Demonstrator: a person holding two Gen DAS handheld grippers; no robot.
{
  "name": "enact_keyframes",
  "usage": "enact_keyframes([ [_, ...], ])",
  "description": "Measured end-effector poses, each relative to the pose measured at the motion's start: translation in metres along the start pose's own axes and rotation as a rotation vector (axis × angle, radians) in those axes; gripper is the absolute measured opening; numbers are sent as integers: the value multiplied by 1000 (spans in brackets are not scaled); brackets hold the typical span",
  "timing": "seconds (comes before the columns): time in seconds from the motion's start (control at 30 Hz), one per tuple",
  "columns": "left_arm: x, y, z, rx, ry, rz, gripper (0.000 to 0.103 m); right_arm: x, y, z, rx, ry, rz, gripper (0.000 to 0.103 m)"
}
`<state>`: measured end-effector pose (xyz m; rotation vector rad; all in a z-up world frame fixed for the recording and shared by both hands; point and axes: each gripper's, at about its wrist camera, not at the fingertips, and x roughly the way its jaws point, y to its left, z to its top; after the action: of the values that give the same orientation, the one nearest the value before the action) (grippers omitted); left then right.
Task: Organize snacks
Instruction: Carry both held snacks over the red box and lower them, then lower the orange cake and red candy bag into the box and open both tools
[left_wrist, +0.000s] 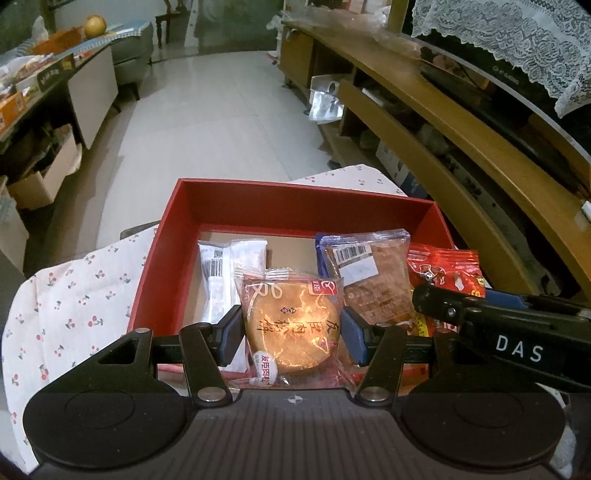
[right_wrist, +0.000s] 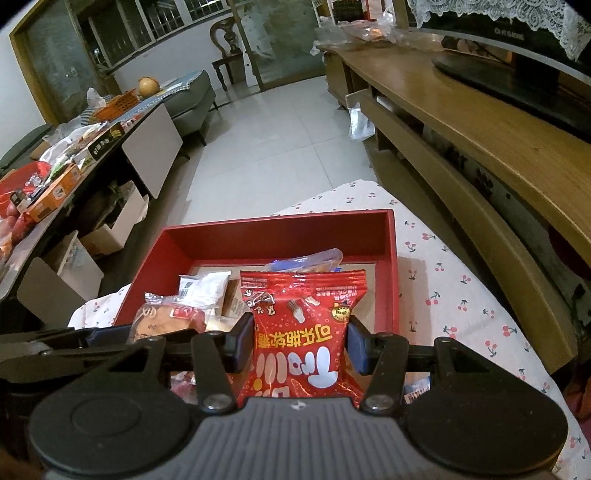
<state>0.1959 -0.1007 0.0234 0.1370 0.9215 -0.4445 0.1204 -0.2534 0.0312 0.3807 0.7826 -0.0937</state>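
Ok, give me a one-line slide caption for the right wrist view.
Right gripper shut on a red candy packet, held above the red box on a cherry-print cloth.

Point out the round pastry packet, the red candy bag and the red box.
round pastry packet (left_wrist: 291, 328): left wrist view, pastry's middle.
red candy bag (right_wrist: 301, 332): right wrist view, printed front.
red box (left_wrist: 295, 205): left wrist view, far wall.

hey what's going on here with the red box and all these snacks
A person is sorting snacks into a red box on a cherry-print cloth. The left gripper grips a round pastry packet; the right gripper grips a red candy bag. A white packet and a clear-wrapped brown snack are in the box.
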Motion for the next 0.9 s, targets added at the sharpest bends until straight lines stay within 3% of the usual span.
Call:
enact_keyframes([
  [0.9, 38, 1, 6, 8, 31, 71, 63, 40, -5, 6, -16, 38, -44, 60],
])
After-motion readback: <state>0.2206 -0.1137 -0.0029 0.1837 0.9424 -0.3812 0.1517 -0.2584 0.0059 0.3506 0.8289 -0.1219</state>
